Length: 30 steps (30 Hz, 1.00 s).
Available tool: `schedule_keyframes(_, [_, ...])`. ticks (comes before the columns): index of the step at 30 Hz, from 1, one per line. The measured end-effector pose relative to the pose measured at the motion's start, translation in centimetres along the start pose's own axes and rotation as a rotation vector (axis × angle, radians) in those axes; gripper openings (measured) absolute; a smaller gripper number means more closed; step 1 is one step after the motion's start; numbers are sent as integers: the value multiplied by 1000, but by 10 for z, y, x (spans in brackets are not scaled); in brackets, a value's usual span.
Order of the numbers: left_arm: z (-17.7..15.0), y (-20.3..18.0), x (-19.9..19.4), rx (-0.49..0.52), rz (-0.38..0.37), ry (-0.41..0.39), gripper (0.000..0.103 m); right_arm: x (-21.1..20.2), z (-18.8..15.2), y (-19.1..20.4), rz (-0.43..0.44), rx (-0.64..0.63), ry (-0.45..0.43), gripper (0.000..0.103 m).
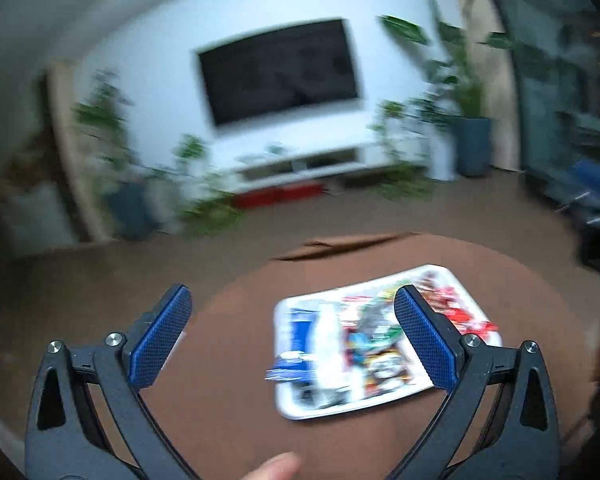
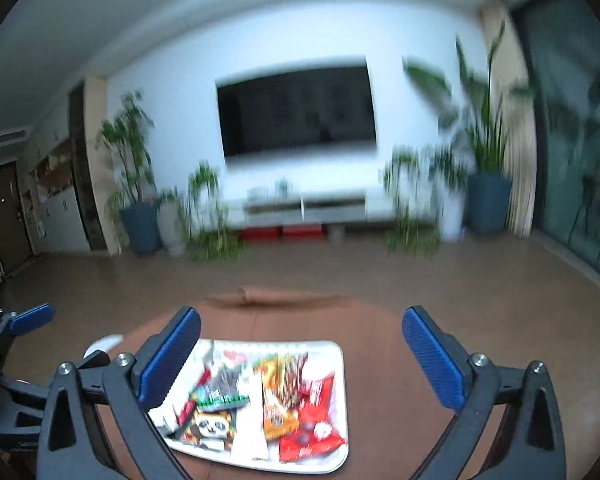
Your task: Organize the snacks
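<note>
Both sets of tongs are spread wide with nothing between the blue pads, so neither one is carrying a snack. The left tongs (image 1: 292, 312) and the right tongs (image 2: 300, 332) are both aimed out across the room rather than down at the work, which reads to me like they're clear of the pile on purpose.

The snacks themselves are sitting in a white rounded-rectangle plastic tray (image 2: 328, 350) on the brown round table (image 2: 384, 400). From the right tongs the tray sits below and between the pads, leaning toward the left pad. From the left tongs it's ahead and toward the right pad, partly hidden behind it.

What I can make out in the tray: a red foil snack packet (image 2: 312, 436) nearest the right pad's side, an orange packet (image 2: 274, 404) next to it, a packet with a panda face (image 2: 210, 428) toward the left pad. They overlap, lying mostly lengthwise like they've been lined up. Rest is too blurry to call.

My guess is the sorting is basically done, since everything visible is in the tray and nothing loose shows on the table.
</note>
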State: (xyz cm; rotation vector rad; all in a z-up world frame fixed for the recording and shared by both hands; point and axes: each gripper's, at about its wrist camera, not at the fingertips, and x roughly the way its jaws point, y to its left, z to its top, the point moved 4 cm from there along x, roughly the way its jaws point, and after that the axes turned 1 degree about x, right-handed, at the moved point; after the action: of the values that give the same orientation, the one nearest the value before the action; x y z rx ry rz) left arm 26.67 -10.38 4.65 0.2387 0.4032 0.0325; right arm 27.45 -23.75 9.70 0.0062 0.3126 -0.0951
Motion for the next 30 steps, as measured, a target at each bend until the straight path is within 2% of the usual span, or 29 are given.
schedule_keyframes(1, [-1,2,-9,-3,23,-10,103,-17,4,5,-24,-34,-69,103])
schedule_keyframes(3, [-7,6,-30,-27,4,-7,103,-41,11,16,-53,-100,-132,103])
schedule_keyframes(7, [-27,13,-55,-85,-79,51,103,-72,14,25,-3,-111,-116,103])
schedule_keyframes(10, [-52,17,-71,-108,-84,104,103,-89,-3,30,28,-72,-46,103])
schedule_keyframes(12, [-74,17,-82,-135,-104,142,103,-95,-25,35,57,-55,49,103])
schedule_keyframes(15, [-111,18,-88,-180,-128,227,103,-108,-60,38,94,-3,125,103])
schedule_keyframes(21, [-190,9,-82,-212,-135,387,103,-119,-132,40,26,26,255,103])
schedule_keyframes(26, [-218,-4,-71,-190,-132,428,103,-122,-160,36,10,70,271,103])
schedule_keyframes(30, [-222,-11,-63,-181,-146,434,103,-123,-173,37,2,64,266,103])
